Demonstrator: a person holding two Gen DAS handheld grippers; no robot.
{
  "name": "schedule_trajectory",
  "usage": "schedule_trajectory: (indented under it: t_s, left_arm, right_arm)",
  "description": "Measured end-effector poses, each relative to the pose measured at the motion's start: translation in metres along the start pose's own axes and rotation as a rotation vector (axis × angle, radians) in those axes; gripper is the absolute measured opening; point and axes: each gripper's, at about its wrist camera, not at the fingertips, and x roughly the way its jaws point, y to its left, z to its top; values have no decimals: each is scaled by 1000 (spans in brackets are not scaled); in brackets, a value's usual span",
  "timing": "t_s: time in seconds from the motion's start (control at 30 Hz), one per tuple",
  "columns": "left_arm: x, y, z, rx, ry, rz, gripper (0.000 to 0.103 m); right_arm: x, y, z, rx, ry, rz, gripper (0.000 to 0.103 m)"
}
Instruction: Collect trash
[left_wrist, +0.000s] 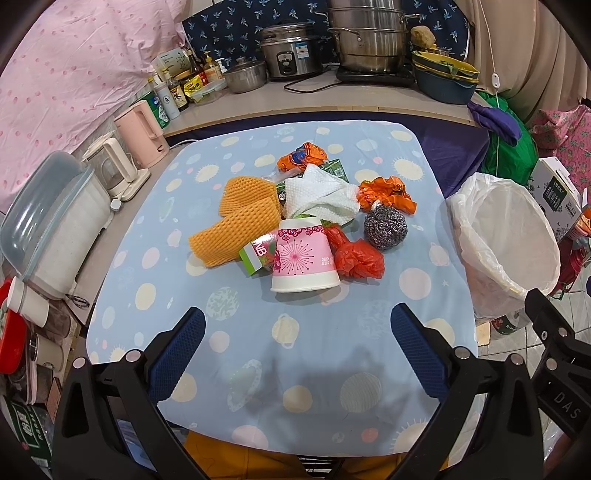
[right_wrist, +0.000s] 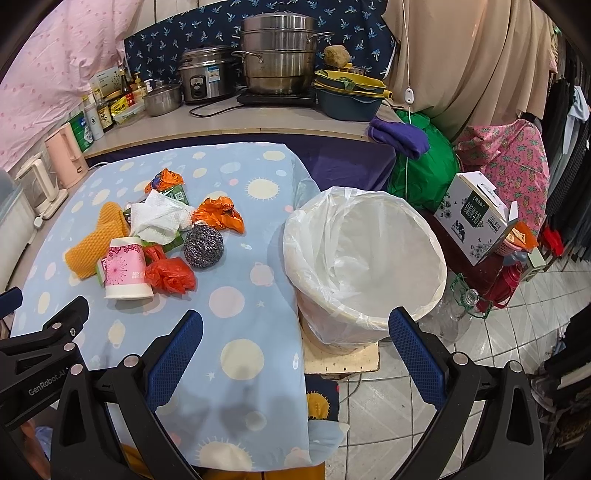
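Left of centre in the left wrist view, foam net (left_wrist: 236, 218), then cup (left_wrist: 303, 255) on its side, tissue (left_wrist: 321, 197), red bag (left_wrist: 356, 254), scrubber (left_wrist: 386, 227) and orange wrappers (left_wrist: 388, 192): all heaped mid-table (left_wrist: 184, 332), nothing collected yet. Far right, lined bin (left_wrist: 506, 236) stands just off the table edge, mouth up, likely placed for short drops. Left gripper (left_wrist: 297, 325) spread wide, empty, hanging short of the cup, probably lining up. Right wrist view: right gripper (right_wrist: 295, 328) also spread, empty, straddling table edge and bin (right_wrist: 369, 258).
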Motion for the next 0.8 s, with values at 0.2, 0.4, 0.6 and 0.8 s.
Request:
schedule_trajectory:
  t_s: [0.2, 0.4, 0.6, 0.8]
  left_arm:
    - [0, 0, 0, 0, 0, 0, 96]
    - [0, 0, 0, -1, -1, 1, 96]
    - [0, 1, 0, 0, -1, 0, 96]
    - [-1, 0, -1, 0, 2, -1, 96]
  right_arm:
    - [0, 0, 0, -1, -1, -1, 96]
    - [0, 0, -1, 0, -2, -2, 96]
    - [0, 1, 0, 0, -1, -1, 96]
    - [0, 0, 0, 1, -1, -1, 96]
